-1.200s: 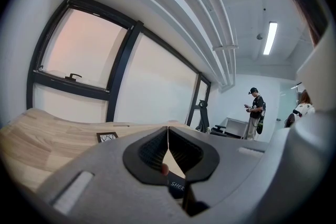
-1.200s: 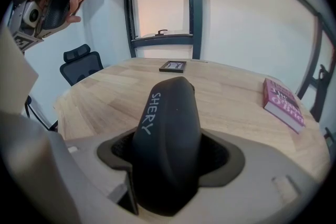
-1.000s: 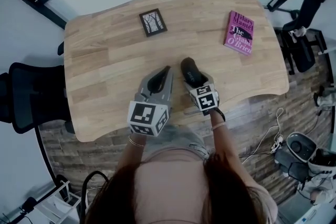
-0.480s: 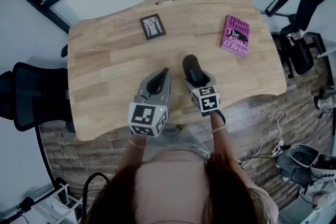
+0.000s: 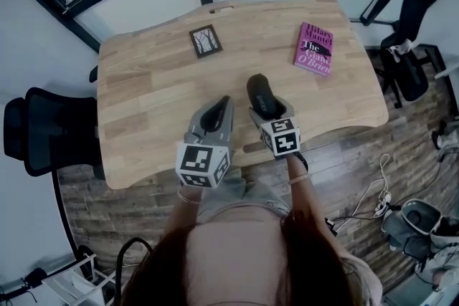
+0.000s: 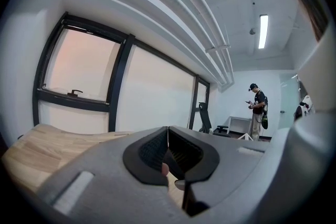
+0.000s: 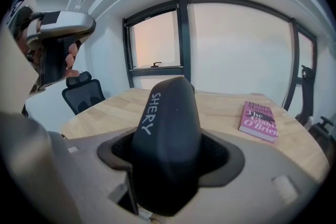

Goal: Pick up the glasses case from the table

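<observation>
A black glasses case point(image 7: 167, 134) with white lettering is clamped between the jaws of my right gripper point(image 7: 168, 165), pointing up and away, lifted above the wooden table point(image 5: 143, 82). From the head view, the case point(image 5: 259, 94) sticks out ahead of the right gripper point(image 5: 267, 105) over the table's near middle. Just to its left, my left gripper point(image 5: 216, 113) is held up with its jaws together and nothing between them. The left gripper view shows the closed jaws point(image 6: 168, 152) aimed at windows and ceiling.
A pink book point(image 5: 313, 47) lies at the table's far right, also in the right gripper view point(image 7: 258, 119). A small dark framed picture point(image 5: 206, 41) lies at the far middle. Black office chairs point(image 5: 46, 129) stand left and right of the table. A person point(image 6: 257, 107) stands far off.
The head camera has shifted slightly, so the table sits a little differently in frame. Both grippers and the held case keep nearly the same pose.
</observation>
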`<state>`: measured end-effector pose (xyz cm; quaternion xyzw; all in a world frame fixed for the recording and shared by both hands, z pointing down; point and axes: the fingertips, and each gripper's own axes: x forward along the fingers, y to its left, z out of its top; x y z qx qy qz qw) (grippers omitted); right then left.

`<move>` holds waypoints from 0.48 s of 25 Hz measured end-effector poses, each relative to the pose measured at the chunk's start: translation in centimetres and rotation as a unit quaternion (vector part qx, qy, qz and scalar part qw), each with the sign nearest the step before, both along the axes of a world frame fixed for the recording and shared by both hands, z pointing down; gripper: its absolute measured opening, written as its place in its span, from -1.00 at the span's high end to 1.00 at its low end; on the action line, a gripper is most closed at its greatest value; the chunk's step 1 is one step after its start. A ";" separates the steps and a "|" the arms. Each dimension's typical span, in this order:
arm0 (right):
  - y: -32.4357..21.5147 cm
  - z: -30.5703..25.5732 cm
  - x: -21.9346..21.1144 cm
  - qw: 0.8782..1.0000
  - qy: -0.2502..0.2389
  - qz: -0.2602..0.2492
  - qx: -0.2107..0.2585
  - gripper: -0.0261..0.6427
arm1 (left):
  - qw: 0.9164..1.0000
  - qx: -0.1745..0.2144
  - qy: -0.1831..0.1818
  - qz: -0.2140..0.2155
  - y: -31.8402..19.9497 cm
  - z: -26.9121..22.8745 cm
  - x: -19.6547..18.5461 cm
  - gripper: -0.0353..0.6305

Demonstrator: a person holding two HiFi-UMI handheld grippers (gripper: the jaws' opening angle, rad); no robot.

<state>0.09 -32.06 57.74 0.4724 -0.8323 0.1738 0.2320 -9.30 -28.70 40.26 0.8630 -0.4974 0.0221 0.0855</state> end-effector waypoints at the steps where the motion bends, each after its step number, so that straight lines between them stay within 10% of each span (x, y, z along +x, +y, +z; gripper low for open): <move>1: 0.3 -0.4 0.2 1.000 -0.003 0.000 0.002 -0.09 | 1.000 0.003 -0.004 -0.002 0.4 -0.1 0.2 0.86; 12: 3.3 -4.2 2.2 0.999 -0.015 -0.009 0.038 -0.09 | 0.999 0.028 -0.024 -0.019 4.2 -1.7 2.3 0.86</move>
